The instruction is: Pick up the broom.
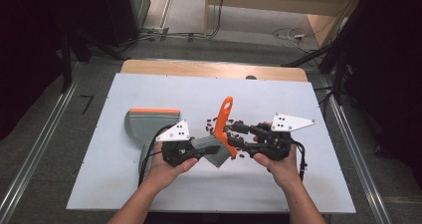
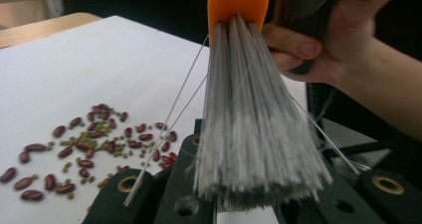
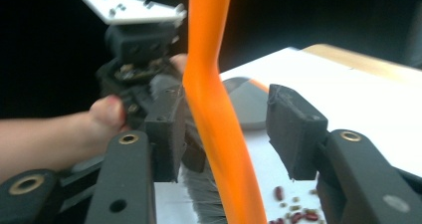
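In the high view, the left gripper [image 1: 211,149] is clamped on the grey bristle end of a small hand brush with a curved orange plastic handle [image 1: 225,122], holding it upright near the middle of the white table top [image 1: 124,184]. The right gripper [image 1: 239,130] reaches in from the other side towards the handle. A grey plastic dustpan with an orange edge [image 1: 147,122] lies just behind the left hand, and a scatter of red beans and small green beans [image 1: 214,124] sits around the brush.

In the left gripper view, the grey bristles [image 2: 259,134] fan down between the closed jaws, with the scattered beans [image 2: 94,144] on the table beyond.

In the right gripper view, the orange handle [image 3: 214,109] stands between the two black jaws; the left pad [image 3: 166,129] is at or very near it, the right pad [image 3: 293,129] is well apart, so this gripper is not yet gripping.

The step appears to be a hand-over of the brush. To do it well, centre the handle between the right pads, close squarely on its narrow waist, and only then release the bristles, so the brush neither twists nor drops onto the beans.
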Available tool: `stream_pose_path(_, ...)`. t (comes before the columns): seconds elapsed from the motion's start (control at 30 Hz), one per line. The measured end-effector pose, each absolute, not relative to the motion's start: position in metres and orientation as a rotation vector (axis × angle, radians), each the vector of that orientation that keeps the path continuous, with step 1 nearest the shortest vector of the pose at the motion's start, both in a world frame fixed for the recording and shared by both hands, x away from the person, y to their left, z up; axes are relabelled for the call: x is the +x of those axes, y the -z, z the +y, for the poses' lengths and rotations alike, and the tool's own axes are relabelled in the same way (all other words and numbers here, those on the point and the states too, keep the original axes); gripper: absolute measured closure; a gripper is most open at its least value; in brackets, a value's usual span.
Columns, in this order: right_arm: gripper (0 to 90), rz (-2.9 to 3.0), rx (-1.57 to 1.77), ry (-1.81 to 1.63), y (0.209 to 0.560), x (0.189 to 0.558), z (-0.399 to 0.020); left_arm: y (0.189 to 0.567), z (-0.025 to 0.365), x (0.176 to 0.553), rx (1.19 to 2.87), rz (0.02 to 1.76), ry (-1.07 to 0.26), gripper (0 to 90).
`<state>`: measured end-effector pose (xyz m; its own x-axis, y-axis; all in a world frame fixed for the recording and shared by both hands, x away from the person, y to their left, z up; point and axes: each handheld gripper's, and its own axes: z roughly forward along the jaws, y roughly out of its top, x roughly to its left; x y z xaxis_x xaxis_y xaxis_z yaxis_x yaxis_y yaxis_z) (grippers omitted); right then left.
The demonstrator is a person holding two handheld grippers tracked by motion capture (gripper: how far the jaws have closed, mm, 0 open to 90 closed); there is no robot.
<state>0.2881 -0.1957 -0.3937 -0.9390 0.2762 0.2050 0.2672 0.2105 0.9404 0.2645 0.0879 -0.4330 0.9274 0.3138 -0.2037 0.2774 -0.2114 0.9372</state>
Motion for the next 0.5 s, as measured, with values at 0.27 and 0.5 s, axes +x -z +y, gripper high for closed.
stream_pose_path(0.27, 55.7, 2.574, 0.429, -1.924, 0.403, 0.288, -0.186, 0.429, 0.092, 0.262, 1.795, 0.347, 0.039, 85.3)
stream_pose_path(0.5, 63.3, 2.632, 0.371, -1.979, 0.408, 0.288, -0.183, 0.429, 0.089, 0.261, 1.809, 0.310, 0.067, 85.3)
